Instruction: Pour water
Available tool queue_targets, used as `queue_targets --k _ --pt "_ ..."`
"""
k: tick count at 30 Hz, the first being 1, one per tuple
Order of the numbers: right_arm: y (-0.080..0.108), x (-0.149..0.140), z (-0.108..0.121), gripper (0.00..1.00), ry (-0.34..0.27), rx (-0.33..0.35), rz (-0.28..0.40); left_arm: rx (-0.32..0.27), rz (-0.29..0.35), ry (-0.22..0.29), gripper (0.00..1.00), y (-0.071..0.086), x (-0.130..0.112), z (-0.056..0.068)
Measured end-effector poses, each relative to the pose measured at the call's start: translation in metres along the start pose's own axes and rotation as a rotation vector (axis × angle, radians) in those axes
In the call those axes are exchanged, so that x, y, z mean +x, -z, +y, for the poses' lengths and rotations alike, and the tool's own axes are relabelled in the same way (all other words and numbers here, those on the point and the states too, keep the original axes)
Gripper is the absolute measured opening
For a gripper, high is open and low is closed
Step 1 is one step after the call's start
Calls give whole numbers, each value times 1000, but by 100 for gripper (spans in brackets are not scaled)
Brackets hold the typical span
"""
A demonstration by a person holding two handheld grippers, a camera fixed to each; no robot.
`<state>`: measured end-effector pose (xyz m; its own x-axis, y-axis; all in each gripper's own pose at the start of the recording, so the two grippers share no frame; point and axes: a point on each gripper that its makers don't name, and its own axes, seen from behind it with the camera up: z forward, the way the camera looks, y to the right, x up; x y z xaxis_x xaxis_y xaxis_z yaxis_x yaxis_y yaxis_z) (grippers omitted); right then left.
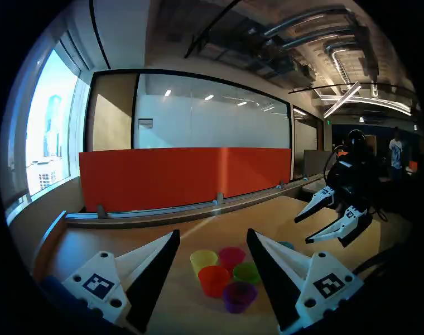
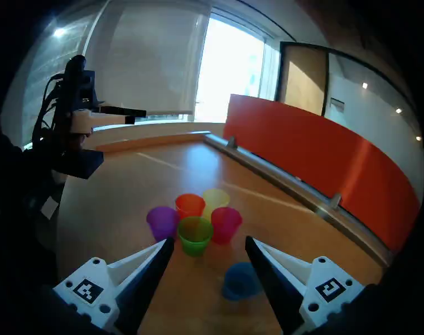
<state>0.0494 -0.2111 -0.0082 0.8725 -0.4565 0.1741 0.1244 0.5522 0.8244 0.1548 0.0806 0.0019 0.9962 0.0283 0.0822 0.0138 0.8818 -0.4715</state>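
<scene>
Left gripper (image 1: 212, 234) & right gripper (image 2: 209, 241) both wide open, nothing held. Five cups (image 2: 195, 233) clustered on table (image 2: 117, 190); blue cup (image 2: 240, 281) apart, prob. untouched.

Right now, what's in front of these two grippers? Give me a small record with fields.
left gripper: open, empty
right gripper: open, empty
surface: wooden table
clustered: purple cup, orange cup, yellow cup, pink cup, green cup
apart: blue cup, nearer the right gripper
backdrop: orange divider
</scene>
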Motion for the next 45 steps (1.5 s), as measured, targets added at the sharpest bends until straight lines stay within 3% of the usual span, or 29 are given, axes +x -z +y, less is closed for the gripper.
queue_targets --k 16,45 --pt "-57 -26 -15 99 13 82 -94 6 2 10 88 0 -2 -4" --pt "-129 -60 -25 100 8 129 -232 25 -9 26 88 -2 -15 -15"
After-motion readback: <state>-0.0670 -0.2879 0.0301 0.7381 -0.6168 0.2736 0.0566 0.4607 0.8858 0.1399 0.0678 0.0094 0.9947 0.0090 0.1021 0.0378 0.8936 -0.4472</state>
